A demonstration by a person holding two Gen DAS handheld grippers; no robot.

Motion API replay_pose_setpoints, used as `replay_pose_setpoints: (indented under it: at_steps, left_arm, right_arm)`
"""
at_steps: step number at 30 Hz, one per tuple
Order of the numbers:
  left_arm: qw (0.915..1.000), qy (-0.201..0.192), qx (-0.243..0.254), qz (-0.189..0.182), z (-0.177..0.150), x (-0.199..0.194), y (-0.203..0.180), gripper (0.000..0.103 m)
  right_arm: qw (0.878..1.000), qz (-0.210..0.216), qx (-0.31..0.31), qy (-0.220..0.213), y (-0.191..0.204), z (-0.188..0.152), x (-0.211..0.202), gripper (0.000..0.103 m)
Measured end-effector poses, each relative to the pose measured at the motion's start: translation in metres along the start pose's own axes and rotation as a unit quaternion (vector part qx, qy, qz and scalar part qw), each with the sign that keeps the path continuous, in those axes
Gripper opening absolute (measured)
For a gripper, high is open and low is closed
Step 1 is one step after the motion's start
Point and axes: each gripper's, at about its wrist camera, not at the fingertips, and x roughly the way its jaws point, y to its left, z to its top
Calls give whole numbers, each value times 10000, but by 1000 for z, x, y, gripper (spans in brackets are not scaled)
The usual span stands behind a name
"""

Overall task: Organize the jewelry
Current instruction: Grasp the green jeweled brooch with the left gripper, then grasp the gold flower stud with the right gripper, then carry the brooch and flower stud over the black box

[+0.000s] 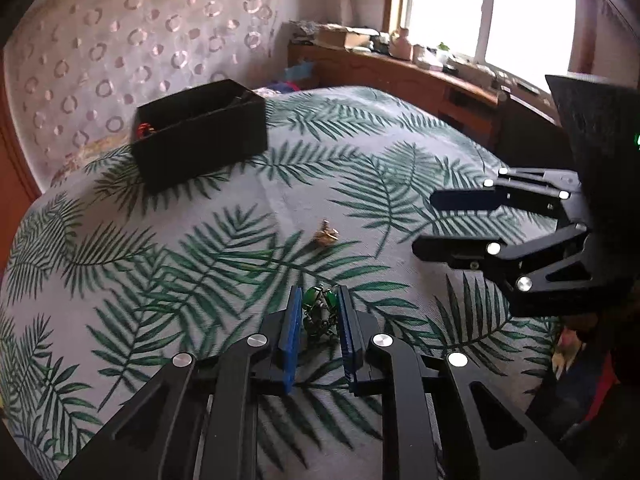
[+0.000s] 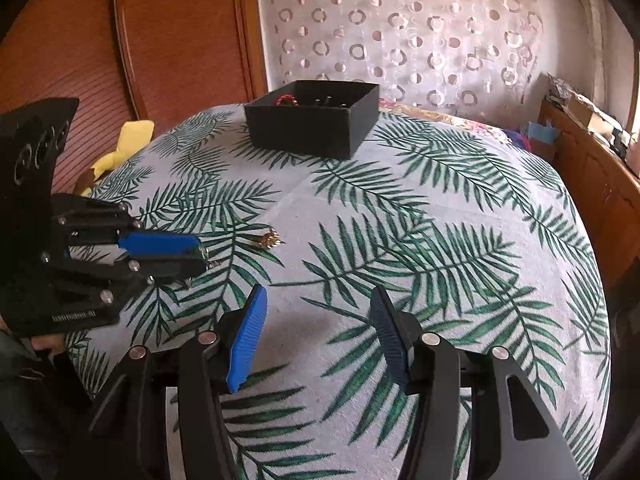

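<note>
My left gripper (image 1: pixel 319 295) is shut on a green and silver jewelry piece (image 1: pixel 319 312) just above the leaf-print cloth. It shows at the left of the right wrist view (image 2: pixel 202 254). A gold jewelry piece (image 1: pixel 326 235) lies on the cloth ahead of it, also in the right wrist view (image 2: pixel 269 240). A black open box (image 1: pixel 200 132) stands at the far side, with red jewelry inside (image 2: pixel 286 100). My right gripper (image 2: pixel 320 300) is open and empty over the cloth; it shows at the right in the left wrist view (image 1: pixel 424 224).
The leaf-print cloth (image 2: pixel 400 220) covers a rounded surface. A wooden shelf with clutter (image 1: pixel 400 64) runs below the window at the back right. A yellow item (image 2: pixel 120 148) lies at the cloth's left edge by a wooden panel.
</note>
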Motion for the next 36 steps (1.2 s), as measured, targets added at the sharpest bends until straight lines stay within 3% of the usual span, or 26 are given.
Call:
replay_pose_setpoints:
  at_steps: [3,7,17,21,29,36]
  left_arm:
    - [9998,-128,-172,50,1,-9,11,16]
    - [9991,-253,-325,125,3,-17,22,16]
    - [9976,-412,-523,164,0,-28,33,16]
    - [9974,-417,-561,160,0,-27,34,16]
    - [9963,-500,-642,269,7,-30,49,16]
    - [9954,-650,-577,393,29,-34,61,16]
  right_arm:
    - [9999,48,-128,31,6,8,4,55]
    - [9992,148,-343,173,14,20,16,42]
    - [9964,236,-652,482,30,37,48,36]
    - [9952,195,-827,478,35,38,50,16]
    - [9961,245,-776,326,27,43,41,16]
    - [9963,162,-841,-66,20,82,26,16]
